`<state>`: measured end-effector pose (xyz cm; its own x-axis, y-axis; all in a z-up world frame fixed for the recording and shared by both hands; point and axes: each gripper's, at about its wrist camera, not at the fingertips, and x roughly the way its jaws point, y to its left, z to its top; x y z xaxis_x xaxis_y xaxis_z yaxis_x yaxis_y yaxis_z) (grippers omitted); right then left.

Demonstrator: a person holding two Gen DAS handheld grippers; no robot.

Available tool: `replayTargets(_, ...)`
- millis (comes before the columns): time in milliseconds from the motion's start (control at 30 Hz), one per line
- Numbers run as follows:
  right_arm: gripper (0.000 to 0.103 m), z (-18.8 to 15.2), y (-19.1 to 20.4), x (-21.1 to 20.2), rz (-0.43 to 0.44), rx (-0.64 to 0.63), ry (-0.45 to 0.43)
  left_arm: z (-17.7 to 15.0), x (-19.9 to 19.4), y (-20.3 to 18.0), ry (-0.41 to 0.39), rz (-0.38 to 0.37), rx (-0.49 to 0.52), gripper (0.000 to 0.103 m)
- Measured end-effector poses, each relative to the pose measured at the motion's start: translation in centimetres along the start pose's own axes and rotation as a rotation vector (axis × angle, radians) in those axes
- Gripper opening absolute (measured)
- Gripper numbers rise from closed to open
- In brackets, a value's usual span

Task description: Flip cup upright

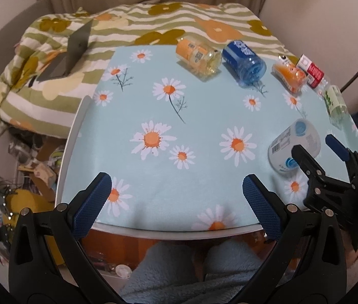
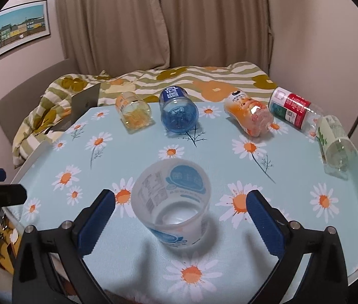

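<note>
A frosted white plastic cup (image 2: 172, 202) with blue print lies on its side on the daisy tablecloth (image 2: 229, 273), its round end toward me. My right gripper (image 2: 180, 217) is open, a blue finger on each side of the cup, not touching it. In the left wrist view the same cup (image 1: 293, 144) lies at the right with the right gripper (image 1: 317, 148) around its near end. My left gripper (image 1: 176, 200) is open and empty over the table's front edge.
Several cups lie on their sides along the table's far edge: yellow (image 2: 134, 112), blue (image 2: 179, 112), orange (image 2: 251, 115), red-and-white (image 2: 294, 110), green-leaf (image 2: 336, 143). A striped floral blanket (image 1: 133, 27) and a grey laptop (image 1: 74, 50) lie behind. Floor clutter (image 1: 22, 177) is left of the table.
</note>
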<state>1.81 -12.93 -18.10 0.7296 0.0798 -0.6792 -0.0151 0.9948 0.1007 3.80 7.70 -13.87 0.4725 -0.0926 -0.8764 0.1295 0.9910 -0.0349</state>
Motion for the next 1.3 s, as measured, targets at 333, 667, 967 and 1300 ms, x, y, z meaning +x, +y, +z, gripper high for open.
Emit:
replayTargets(333,0.103,4.7,-3.3,-7.8,0.019,-0.021,0.110,0.6,-6.4,-4.4,-0.082,0.021,-0.005,0.103)
replayTargets(667,0.103,6.6,-6.8,-13.3,-0.066,0.025,0.216,0.7,-11.3,-7.9,-0.180,0.051,0.016,0.103)
replayTargets(967,0.103,6.3,-7.7,-14.3,-0.089,0.053,0.203,0.0,-12.2,-8.8,-0.207,0.065,0.031,0.103)
replayTargets(1300,0.103,6.1,-7.9,-14.4,-0.099,0.071,0.200,0.1,-12.2,-8.9,-0.207,0.056,0.047,0.103)
